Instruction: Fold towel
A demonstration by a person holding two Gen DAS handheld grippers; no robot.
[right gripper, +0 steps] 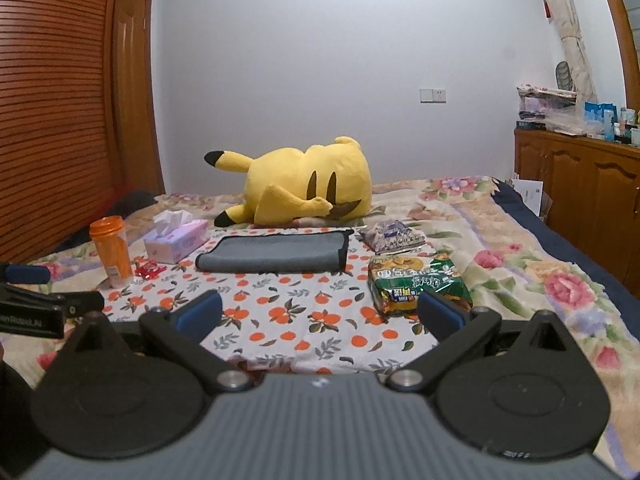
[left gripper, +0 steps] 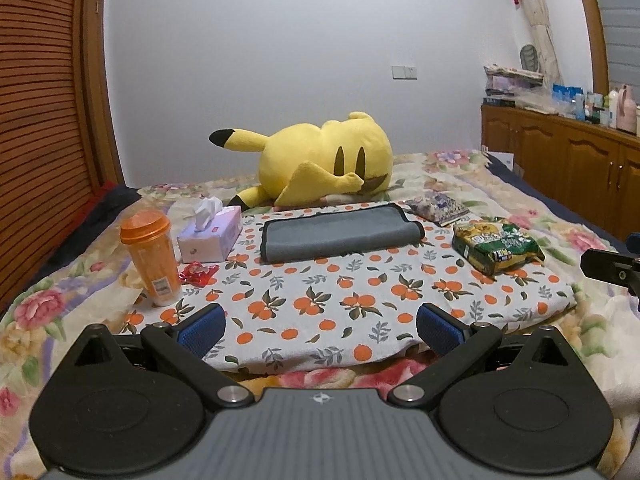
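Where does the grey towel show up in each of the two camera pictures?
Left wrist view: the grey towel lies just above the middle, right of the tissue box.
Right wrist view: the towel sits left of centre, in front of the yellow plush toy.
Shared landmark: the yellow plush toy behind the towel.

Left gripper [left gripper: 320, 326], right gripper [right gripper: 319, 314]: black linkage arms, silver pivot screws, blue ribbed pads [left gripper: 202, 330], grey ridged housing.

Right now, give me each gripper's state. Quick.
Left gripper: open, holding nothing, short of the gray towel.
Right gripper: open, holding nothing, also short of the towel.
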